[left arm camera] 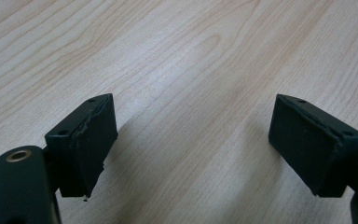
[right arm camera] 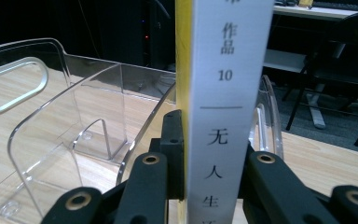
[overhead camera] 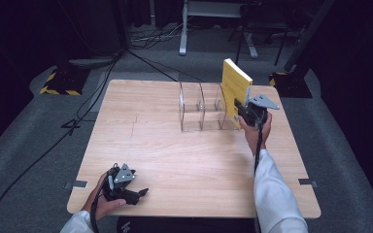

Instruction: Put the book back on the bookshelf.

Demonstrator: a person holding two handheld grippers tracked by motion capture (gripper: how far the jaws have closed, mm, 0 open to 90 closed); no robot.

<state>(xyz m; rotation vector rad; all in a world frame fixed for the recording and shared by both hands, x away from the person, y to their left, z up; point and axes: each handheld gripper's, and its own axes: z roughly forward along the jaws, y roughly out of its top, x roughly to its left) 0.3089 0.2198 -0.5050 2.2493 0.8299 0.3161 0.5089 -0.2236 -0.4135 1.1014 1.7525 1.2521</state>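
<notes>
Nearest the table's (overhead camera: 141, 145) front edge, at its left corner: left gripper (overhead camera: 137, 193), lying low in the hand, jaws spread wide with nothing between them, only bare wood grain under the pads (left arm camera: 89, 140). Farther up on the right side: right gripper (overhead camera: 242, 109) clamped on the spine end of a yellow book (overhead camera: 234, 90), held upright and raised just at the right end of the clear divider rack (overhead camera: 201, 112). From the right gripper view, jaws pressed on both covers beside the white spine (right arm camera: 223, 93), with the rack's curved transparent walls (right arm camera: 74, 135) directly behind and to the left. Likely a paperback: light to moderate in weight, stiff enough along the bound spine but prone to flex and fan open toward the page edge. Best taken low near the spine, as here, across both covers, so the pages stay shut. Glossy cover probably a little slippery, so a firm squeeze needed. Rack itself thin, rigid plastic, light enough to slide or tip if bumped by the book's lower corner. Beyond the table: dark floor with cables (overhead camera: 155, 36).
</notes>
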